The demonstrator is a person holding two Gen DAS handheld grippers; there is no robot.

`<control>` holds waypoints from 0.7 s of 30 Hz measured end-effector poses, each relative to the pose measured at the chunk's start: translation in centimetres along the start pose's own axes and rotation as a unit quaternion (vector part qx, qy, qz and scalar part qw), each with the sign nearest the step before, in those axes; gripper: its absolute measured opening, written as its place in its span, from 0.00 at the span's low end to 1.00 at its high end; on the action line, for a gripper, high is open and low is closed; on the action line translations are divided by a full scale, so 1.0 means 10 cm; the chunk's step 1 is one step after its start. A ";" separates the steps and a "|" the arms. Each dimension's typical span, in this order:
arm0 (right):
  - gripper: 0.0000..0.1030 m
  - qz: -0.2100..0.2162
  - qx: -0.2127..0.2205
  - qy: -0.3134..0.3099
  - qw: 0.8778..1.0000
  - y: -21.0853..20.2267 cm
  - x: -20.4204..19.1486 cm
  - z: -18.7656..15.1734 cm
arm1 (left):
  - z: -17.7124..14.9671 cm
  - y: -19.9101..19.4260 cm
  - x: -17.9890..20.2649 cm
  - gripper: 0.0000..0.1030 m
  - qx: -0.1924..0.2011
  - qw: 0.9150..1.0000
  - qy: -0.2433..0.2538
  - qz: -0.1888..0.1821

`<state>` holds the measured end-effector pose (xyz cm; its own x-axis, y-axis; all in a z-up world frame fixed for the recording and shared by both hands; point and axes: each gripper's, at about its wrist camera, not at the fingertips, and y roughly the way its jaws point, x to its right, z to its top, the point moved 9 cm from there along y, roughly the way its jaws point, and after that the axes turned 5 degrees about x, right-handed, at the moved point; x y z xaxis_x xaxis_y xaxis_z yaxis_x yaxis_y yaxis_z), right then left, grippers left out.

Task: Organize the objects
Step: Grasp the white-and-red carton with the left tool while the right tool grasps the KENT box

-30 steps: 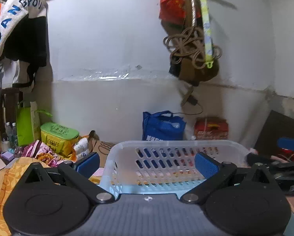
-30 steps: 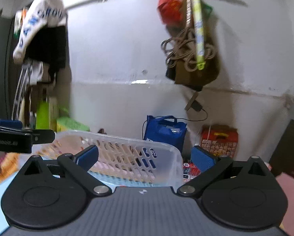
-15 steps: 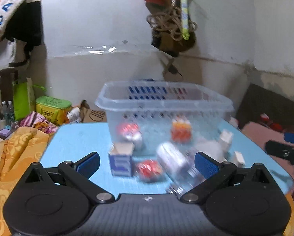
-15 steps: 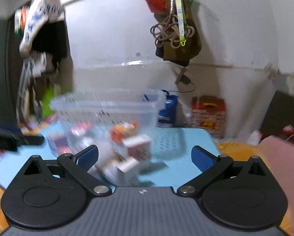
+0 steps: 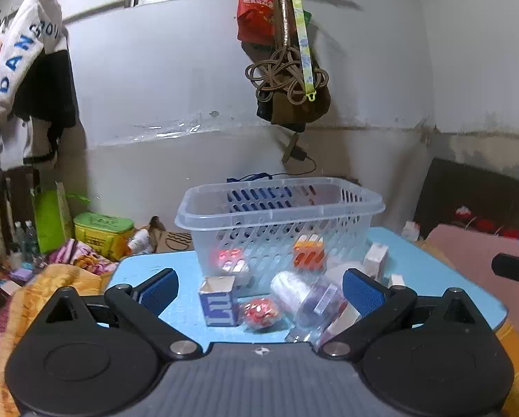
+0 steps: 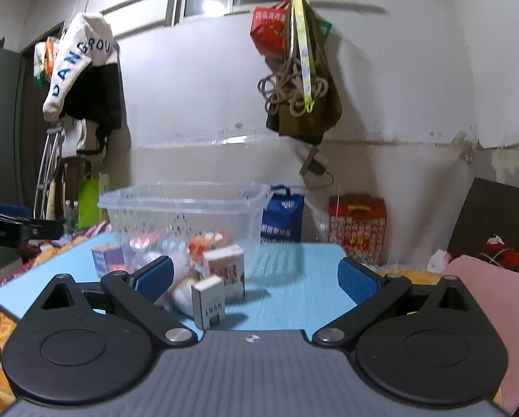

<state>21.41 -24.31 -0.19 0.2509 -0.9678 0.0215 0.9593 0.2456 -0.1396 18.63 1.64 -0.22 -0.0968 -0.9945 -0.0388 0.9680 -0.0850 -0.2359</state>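
Note:
A clear plastic basket point(image 5: 280, 208) stands on the light blue table point(image 5: 433, 278), with small items scattered in front of it: a blue-and-white carton point(image 5: 219, 300), a red round packet point(image 5: 261, 312), a clear bottle point(image 5: 303, 297), small white boxes point(image 5: 376, 260). My left gripper point(image 5: 259, 293) is open above the near edge, nothing between its fingers. In the right wrist view the basket point(image 6: 186, 208) is at centre left, with a pink-and-white box point(image 6: 224, 271) and a small white box point(image 6: 207, 302) nearer. My right gripper point(image 6: 256, 279) is open and holds nothing.
Orange patterned cloth point(image 5: 33, 299) and clutter lie left of the table, with a green box point(image 5: 101, 231). A pink cushion point(image 6: 495, 312) lies to the right. A blue bag point(image 6: 282, 217) and a red carton point(image 6: 356, 229) stand behind the table. Bags and rope hang on the wall point(image 5: 287, 80).
Both cameras have drawn back from the basket. A second ago it filled the lower view with no items in sight; now the table top and scattered items are in view. Both grippers stayed open.

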 end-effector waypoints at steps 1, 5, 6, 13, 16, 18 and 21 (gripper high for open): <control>1.00 -0.002 -0.005 -0.004 1.000 0.01 0.01 -0.03 | -0.03 -0.02 0.01 0.99 -0.003 1.000 0.006 0.000; 1.00 -0.009 -0.025 0.005 1.000 0.05 0.05 -0.09 | -0.12 0.00 0.05 0.99 -0.027 1.000 0.016 -0.002; 1.00 -0.009 -0.029 0.009 1.000 0.07 0.05 -0.09 | -0.13 0.02 0.07 0.99 -0.032 0.999 0.013 -0.008; 1.00 -0.011 -0.037 0.005 0.999 0.06 0.03 -0.13 | -0.30 0.21 0.36 0.99 -0.080 0.995 -0.003 -0.058; 1.00 -0.012 -0.040 0.011 0.999 0.05 0.06 -0.13 | -0.40 0.40 0.51 0.95 -0.110 0.992 0.002 -0.065; 1.00 -0.014 -0.042 0.014 0.999 0.05 0.07 -0.13 | -0.44 0.51 0.58 0.94 -0.117 0.992 0.007 -0.056; 1.00 -0.019 -0.047 0.015 0.999 0.06 0.09 -0.15 | -0.51 0.66 0.63 0.82 -0.133 0.990 0.001 -0.055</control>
<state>22.00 -25.16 -1.75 0.2097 -0.9778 -0.0009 0.9510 0.2042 -0.2321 23.21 -4.88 -6.99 -0.1983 -0.9801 -0.0016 0.8568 -0.1725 -0.4859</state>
